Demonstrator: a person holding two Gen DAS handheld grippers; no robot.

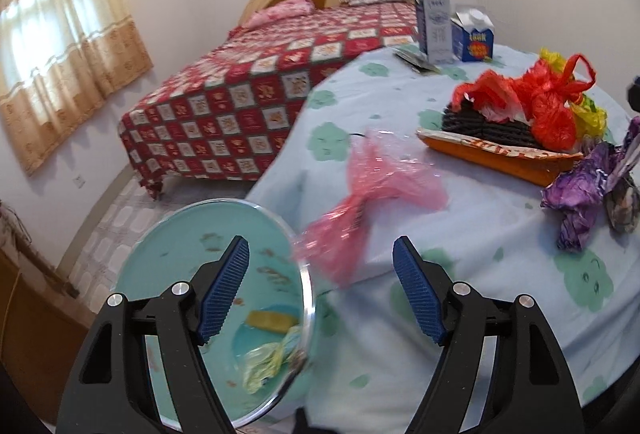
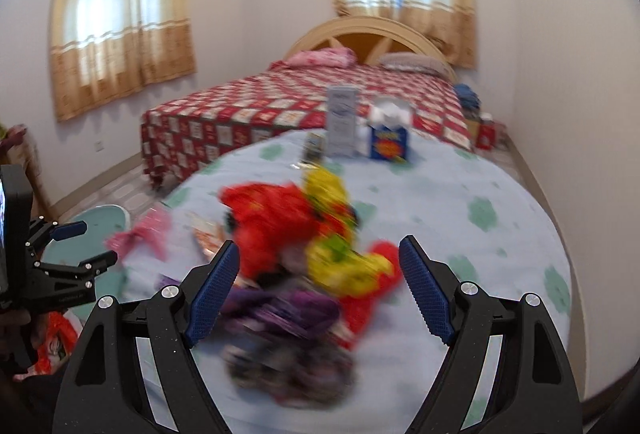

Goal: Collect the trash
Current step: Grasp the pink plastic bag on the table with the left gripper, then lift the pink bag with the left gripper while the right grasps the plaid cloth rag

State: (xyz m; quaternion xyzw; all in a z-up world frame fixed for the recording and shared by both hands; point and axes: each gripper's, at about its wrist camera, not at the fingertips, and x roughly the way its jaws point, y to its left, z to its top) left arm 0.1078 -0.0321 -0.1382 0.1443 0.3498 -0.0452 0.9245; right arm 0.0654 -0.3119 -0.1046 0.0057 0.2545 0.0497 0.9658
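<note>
- We carry the left hand-held gripper (image 1: 320,290) with its jaws wide and nothing between the pads; it hangs over the near edge of the counter (image 1: 500,274), beside the teal bin (image 1: 180,258).
- The pink plastic wrapper (image 1: 360,190) lies just ahead of this hand-held gripper and a touch to its right, on the cloth close to the bin's rim. Its long axis runs slantwise, from near-left by the bin up to far-right, with a pinched waist in the middle.
- The bin already holds a yellow scrap (image 1: 272,320) and a pale crumpled bag (image 1: 268,358).
- Our right hand-held gripper (image 2: 320,290) is also spread wide and empty, and points at the blurred heap: purple wrapper (image 2: 280,310) nearest, red bag (image 2: 276,222) and yellow bag (image 2: 344,266) behind.
- We judge the left nearer the pink wrapper, the right nearer the heap.
- To take the pink piece we would likely close across its waist, so the jaws should sit crosswise to that slant.
</note>
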